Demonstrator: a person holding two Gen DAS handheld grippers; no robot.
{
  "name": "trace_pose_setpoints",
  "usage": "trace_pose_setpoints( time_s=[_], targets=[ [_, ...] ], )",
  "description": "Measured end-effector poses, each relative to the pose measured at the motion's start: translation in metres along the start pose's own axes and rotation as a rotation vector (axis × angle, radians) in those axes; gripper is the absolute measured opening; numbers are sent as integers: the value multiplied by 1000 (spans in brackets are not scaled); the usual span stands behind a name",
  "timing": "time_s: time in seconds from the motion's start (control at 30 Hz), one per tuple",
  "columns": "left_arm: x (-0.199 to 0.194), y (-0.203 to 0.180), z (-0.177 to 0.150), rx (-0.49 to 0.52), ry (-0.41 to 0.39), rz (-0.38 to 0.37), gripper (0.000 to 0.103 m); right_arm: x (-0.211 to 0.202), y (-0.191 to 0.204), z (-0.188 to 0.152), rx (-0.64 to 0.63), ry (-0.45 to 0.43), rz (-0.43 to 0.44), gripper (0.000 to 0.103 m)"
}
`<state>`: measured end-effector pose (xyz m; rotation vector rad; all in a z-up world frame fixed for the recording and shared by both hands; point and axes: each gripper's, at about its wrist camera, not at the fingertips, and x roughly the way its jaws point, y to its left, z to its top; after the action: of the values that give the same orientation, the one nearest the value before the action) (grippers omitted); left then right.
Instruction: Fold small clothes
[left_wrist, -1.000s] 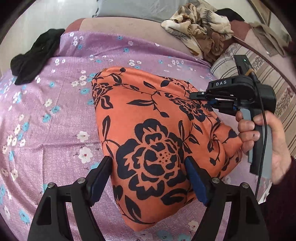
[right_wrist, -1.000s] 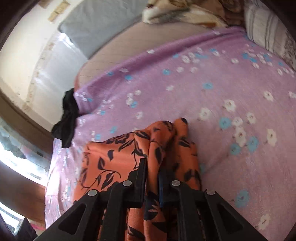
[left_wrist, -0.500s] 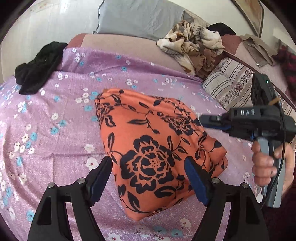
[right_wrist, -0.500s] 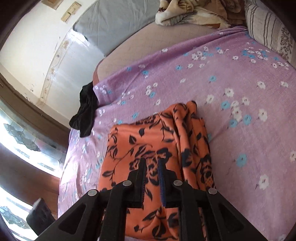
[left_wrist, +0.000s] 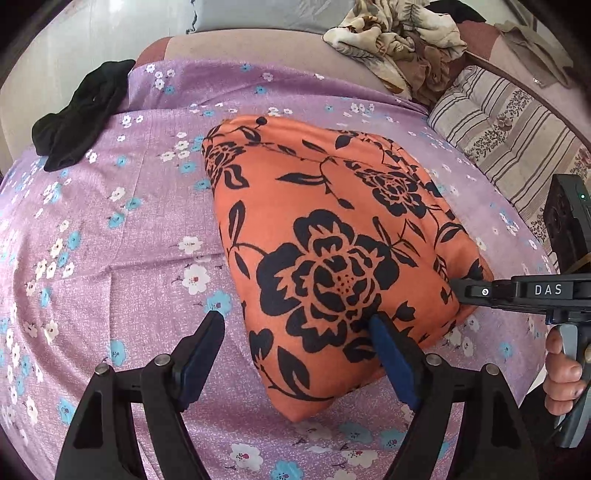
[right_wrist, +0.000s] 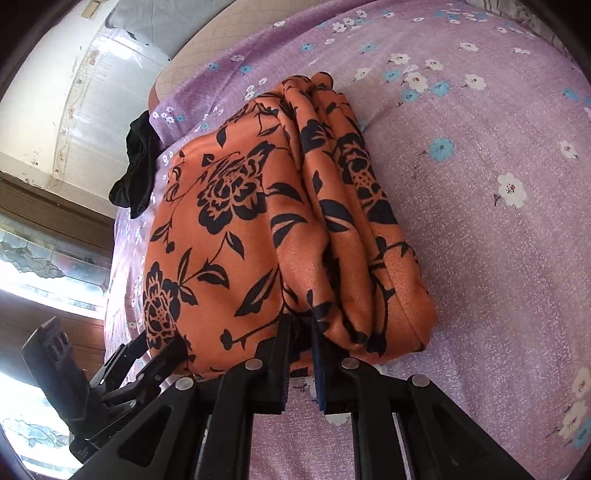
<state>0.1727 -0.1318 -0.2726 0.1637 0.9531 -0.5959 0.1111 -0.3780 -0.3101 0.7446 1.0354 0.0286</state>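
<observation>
An orange garment with black flowers (left_wrist: 332, 240) lies folded in a thick block on the purple flowered sheet (left_wrist: 110, 240). My left gripper (left_wrist: 297, 343) is open at the block's near corner: its right finger (left_wrist: 391, 350) rests on the cloth and its left finger is over bare sheet. In the right wrist view the stacked folds (right_wrist: 332, 206) run away from me. My right gripper (right_wrist: 300, 328) is shut, its tips against the near edge of the folds with no cloth visibly pinched. From the left wrist view its tips (left_wrist: 456, 291) meet the garment's right edge.
A black garment (left_wrist: 81, 110) lies at the sheet's far left corner. Crumpled patterned clothes (left_wrist: 399, 37) and a striped cushion (left_wrist: 506, 136) sit at the back right, with a grey pillow (left_wrist: 258, 14) behind. A hand (left_wrist: 561, 373) holds the right gripper's handle.
The right gripper held a raised fold a second ago; it has let go and drawn back to the garment's edge. The garment now lies flat. The left gripper has barely shifted.
</observation>
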Motion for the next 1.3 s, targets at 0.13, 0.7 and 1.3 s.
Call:
trace_pose_setpoints(
  time_s=[0.13, 0.7, 1.3],
  targets=[
    [-10, 4, 4, -18, -82, -14, 82, 2, -1, 0, 7, -4, 5, 13],
    [-11, 5, 41, -25, -46, 151, 90, 3, -6, 7, -1, 29, 30, 13],
    [18, 20, 27, -95, 28, 73, 99, 33, 73, 134, -156, -56, -144, 15]
  ],
)
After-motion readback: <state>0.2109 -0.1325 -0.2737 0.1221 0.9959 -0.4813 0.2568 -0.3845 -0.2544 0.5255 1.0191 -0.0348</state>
